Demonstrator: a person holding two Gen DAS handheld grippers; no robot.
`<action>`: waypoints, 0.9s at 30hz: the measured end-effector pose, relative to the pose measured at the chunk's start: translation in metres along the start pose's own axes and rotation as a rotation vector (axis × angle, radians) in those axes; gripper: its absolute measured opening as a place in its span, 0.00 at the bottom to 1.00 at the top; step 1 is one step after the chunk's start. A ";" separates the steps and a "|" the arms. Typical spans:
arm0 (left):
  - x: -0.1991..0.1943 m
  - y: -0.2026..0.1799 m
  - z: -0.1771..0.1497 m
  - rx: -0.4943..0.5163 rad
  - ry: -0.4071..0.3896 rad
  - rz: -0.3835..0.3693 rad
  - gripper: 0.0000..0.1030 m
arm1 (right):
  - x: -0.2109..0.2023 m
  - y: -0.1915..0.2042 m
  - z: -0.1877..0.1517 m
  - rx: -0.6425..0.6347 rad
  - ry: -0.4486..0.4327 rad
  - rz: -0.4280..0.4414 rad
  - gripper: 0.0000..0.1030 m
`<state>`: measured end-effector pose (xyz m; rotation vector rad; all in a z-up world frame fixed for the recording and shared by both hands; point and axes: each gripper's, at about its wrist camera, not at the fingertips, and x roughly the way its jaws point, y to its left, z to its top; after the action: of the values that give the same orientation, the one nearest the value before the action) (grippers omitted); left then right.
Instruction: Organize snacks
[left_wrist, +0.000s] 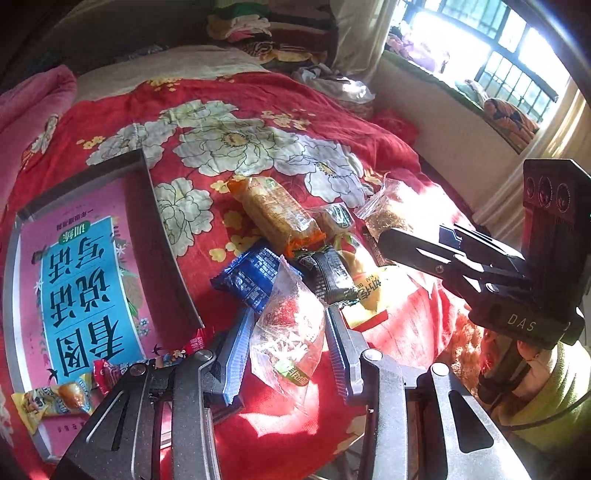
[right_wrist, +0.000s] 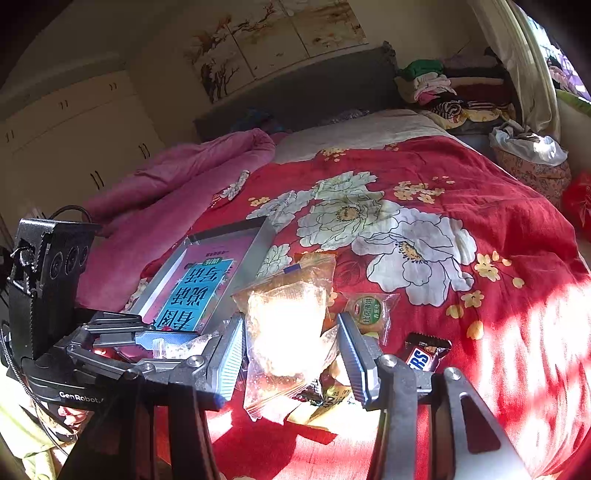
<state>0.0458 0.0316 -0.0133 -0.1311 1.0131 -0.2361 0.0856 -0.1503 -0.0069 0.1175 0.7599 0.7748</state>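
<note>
Red floral bedspread (left_wrist: 258, 96) fills both views, and we are right over the snack pile on it. Our left gripper (left_wrist: 286, 347) has its fingers spread either side of a clear bag (left_wrist: 291, 332) of red and white snacks; the ribbed pads sit just beside the plastic, and whether they touch it we cannot tell. Just beyond that bag lie a blue packet (left_wrist: 251, 277) and a black packet (left_wrist: 328, 277), with a yellow packet (left_wrist: 365, 288) partly under the black one. Further up sits a long orange-wrapped pack of crackers (left_wrist: 277, 214), and beside it a small round cake (left_wrist: 336, 218) in clear wrap.

To the left we have a metal tray (left_wrist: 147, 206) lined with a pink and blue printed sheet, and a few small sweets (left_wrist: 55, 398) rest at its near corner.

From the right wrist, our right gripper (right_wrist: 291, 354) is also open wide, its fingers flanking a clear bag of pale snacks (right_wrist: 288, 325) washed out by sunlight (contact there is hard to judge). A chocolate bar (right_wrist: 424, 354) lies just right of the right finger, and the round cake (right_wrist: 367, 310) sits just beyond it.
</note>
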 end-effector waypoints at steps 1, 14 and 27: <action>-0.004 0.003 0.000 -0.007 -0.009 0.004 0.40 | 0.000 0.002 0.000 -0.003 0.001 0.001 0.48; -0.046 0.055 -0.010 -0.142 -0.106 0.039 0.40 | -0.001 0.032 -0.001 -0.051 0.009 0.026 0.48; -0.079 0.098 -0.036 -0.235 -0.155 0.117 0.40 | 0.011 0.060 -0.005 -0.102 0.046 0.054 0.48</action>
<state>-0.0115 0.1463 0.0118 -0.2978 0.8878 0.0012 0.0519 -0.1006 0.0052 0.0289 0.7615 0.8685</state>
